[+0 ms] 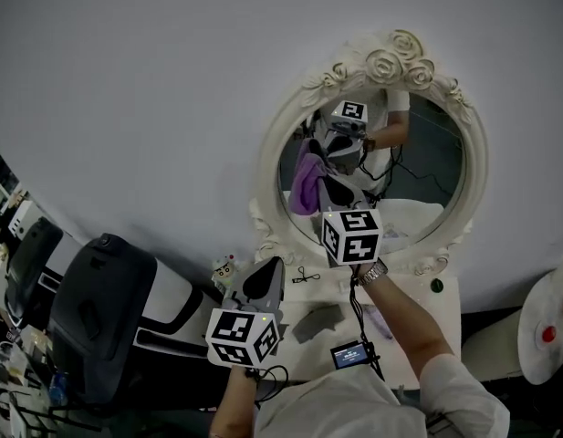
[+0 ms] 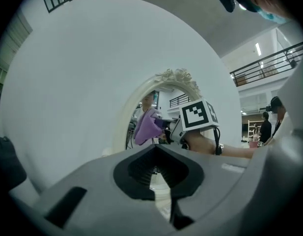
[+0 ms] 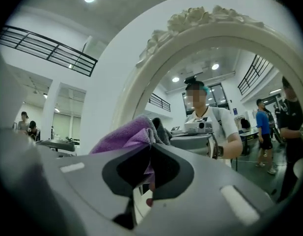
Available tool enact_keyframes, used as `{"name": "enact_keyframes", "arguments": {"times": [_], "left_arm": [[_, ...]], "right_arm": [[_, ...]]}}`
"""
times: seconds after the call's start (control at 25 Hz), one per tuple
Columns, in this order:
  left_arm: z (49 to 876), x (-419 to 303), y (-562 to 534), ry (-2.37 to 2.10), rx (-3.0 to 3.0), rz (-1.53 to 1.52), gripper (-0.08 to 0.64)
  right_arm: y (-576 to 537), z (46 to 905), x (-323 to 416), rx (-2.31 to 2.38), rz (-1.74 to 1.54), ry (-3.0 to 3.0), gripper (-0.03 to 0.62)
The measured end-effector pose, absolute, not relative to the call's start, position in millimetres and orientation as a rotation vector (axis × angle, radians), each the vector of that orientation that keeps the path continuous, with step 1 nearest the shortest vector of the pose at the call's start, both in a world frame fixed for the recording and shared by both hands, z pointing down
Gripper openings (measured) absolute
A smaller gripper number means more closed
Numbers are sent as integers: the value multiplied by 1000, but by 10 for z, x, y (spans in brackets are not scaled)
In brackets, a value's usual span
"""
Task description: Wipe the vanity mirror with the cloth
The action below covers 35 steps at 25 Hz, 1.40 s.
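Observation:
The oval vanity mirror in its white rose-carved frame (image 1: 267,167) stands against a pale wall. My right gripper (image 1: 328,190) is shut on a purple cloth (image 1: 306,182), which lies against the left part of the glass. In the right gripper view the cloth (image 3: 124,134) bunches over the jaws of that gripper (image 3: 150,173), close under the frame (image 3: 190,23). My left gripper (image 1: 263,279) hangs lower left, over the table and away from the mirror, shut and holding nothing. The left gripper view shows its own jaws (image 2: 163,176) closed, with the cloth (image 2: 147,128) and frame (image 2: 173,76) beyond.
The white vanity table (image 1: 445,304) carries a small screen device (image 1: 352,354), a black cable (image 1: 306,275) and a little figurine (image 1: 224,267). A black and white machine (image 1: 108,308) stands at the left. A round white table (image 1: 546,331) is at the right edge.

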<state>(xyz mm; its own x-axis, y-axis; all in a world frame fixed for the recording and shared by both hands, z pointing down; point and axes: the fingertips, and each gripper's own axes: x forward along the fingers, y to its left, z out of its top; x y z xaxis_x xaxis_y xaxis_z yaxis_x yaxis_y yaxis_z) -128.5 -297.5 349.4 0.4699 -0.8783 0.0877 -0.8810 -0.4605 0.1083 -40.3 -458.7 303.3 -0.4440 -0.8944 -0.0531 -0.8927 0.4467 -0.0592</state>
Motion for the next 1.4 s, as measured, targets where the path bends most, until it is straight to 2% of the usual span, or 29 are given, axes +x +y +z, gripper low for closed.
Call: {"name": "enact_keyframes", "arguments": {"times": [0.24,0.56,1.04,1.4], "left_arm": [[3530,-1585,-2923,-1638,2504,32,0],[3600,-1292,-3047,-1532,2560,67,0],[3645,72,-3141,-1075,2792,112,0],[3687,648,-3033,-923,2836,127,1]], "right_arm": [[-4677,3289,-841,-1567,-95,2686,20],[-4708,3331,-363,-1670,-115,2595,20],[-4423,3424,1658,-2125,-91,2244,20],[-4175,3542,2863,-2342,-149,2018,20]]}}
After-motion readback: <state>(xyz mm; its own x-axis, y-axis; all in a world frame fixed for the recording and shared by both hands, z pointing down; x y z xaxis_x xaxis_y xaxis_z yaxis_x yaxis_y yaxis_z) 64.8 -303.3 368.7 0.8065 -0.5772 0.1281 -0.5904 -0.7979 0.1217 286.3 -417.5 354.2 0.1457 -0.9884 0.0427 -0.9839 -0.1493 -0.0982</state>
